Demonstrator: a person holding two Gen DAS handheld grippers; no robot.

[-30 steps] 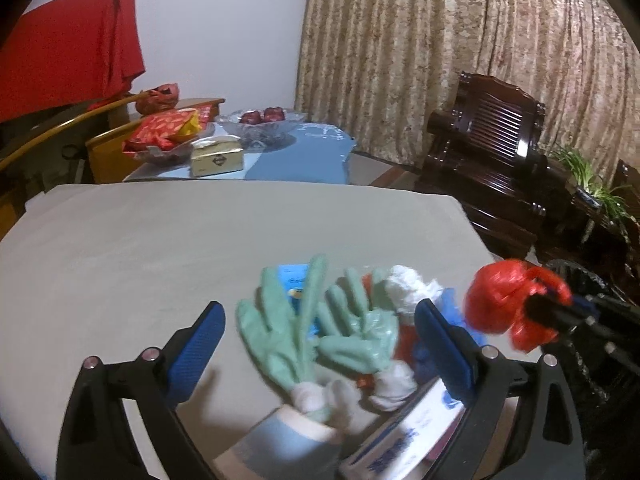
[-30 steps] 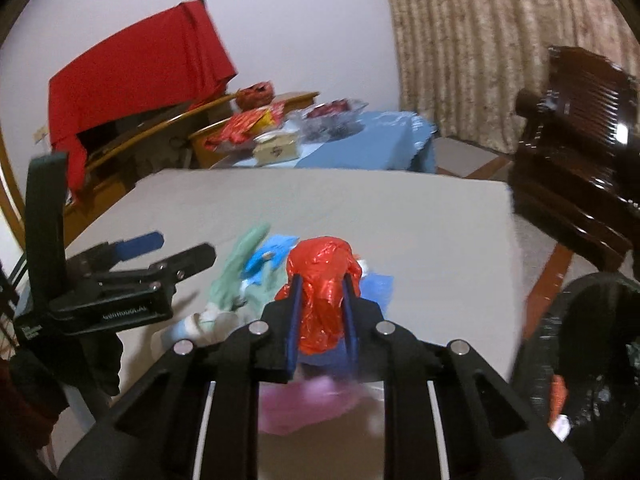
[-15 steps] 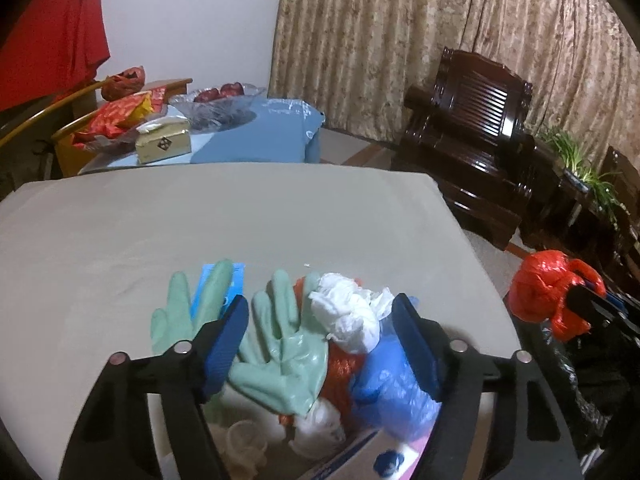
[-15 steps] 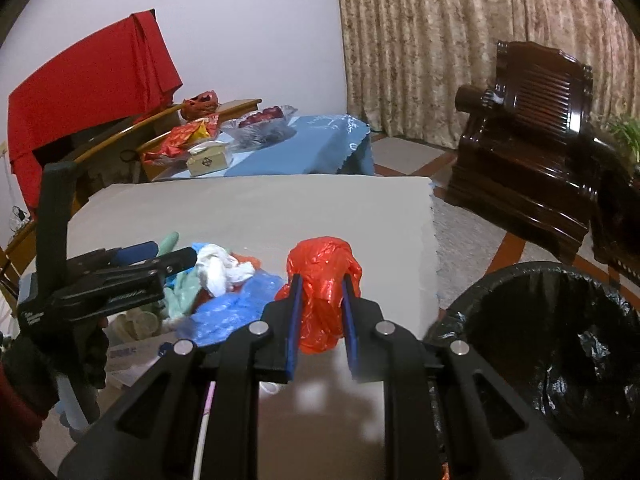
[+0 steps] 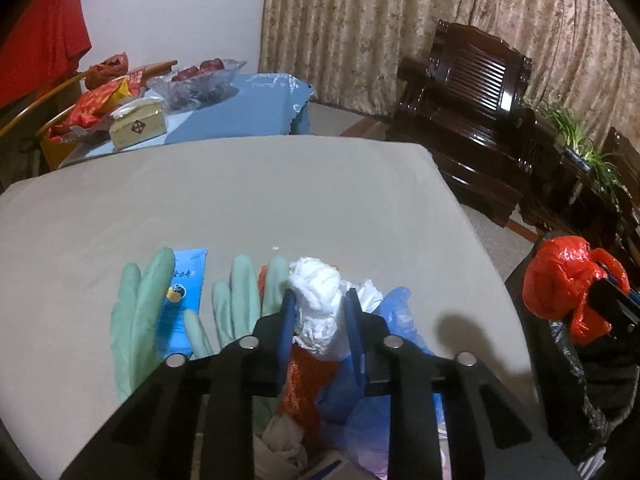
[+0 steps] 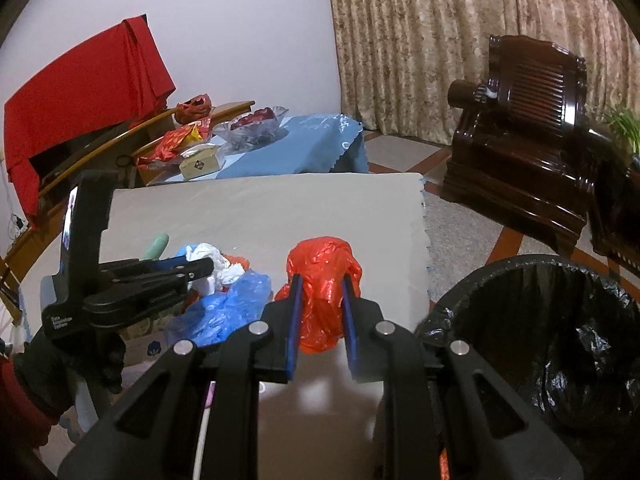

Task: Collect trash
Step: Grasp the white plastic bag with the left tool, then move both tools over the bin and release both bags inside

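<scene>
Left hand-held gripper (image 5: 318, 312) pinches white wad (image 5: 316, 300), seemingly; right (image 6: 320, 300) clamps red bag (image 6: 322, 276).

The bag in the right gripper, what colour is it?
Red-orange: a crumpled plastic bag clamped in the right gripper, clearest in the right wrist view.

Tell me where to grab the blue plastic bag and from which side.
Grip the blue plastic bag by its raised crumpled crest, coming from above on its right side: it lies slumped and soft, and the left tool with its white wad crowds its left.
</scene>
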